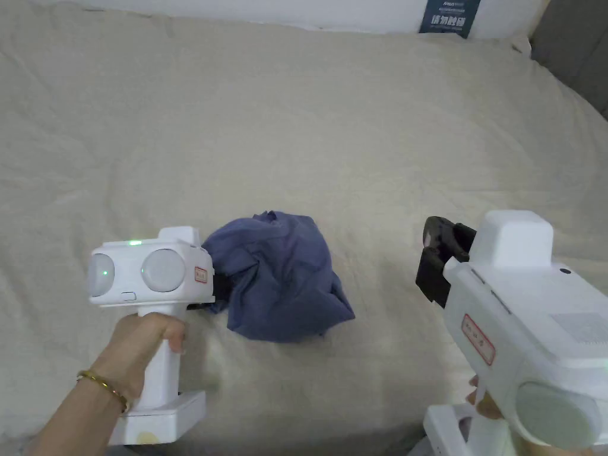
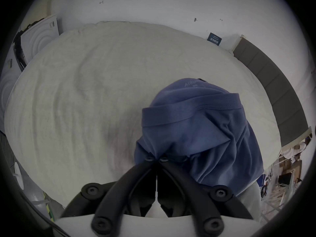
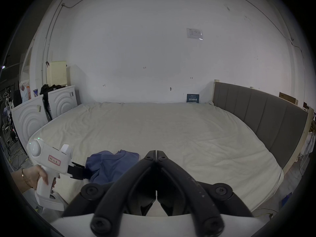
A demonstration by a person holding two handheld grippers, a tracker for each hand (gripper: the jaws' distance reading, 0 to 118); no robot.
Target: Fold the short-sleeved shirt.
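Bunching at lower centre on the bed (image 1: pixel 356 119), the shirt (image 1: pixel 279 279) is pinched in the closed left tongs (image 2: pixel 156 158), likely to shake it open, while the right tongs (image 3: pixel 156 153) wait closed, empty.

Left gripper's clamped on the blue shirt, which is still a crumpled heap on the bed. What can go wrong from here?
1. The left gripper pinches bunched folds of the blue shirt, perhaps several layers; lifting may raise a wad, not a clean edge.
2. The right gripper is shut and apart from the cloth; one grip alone likely won't spread it.
3. The bed sheet is wrinkled and soft; dragging could ruck it.
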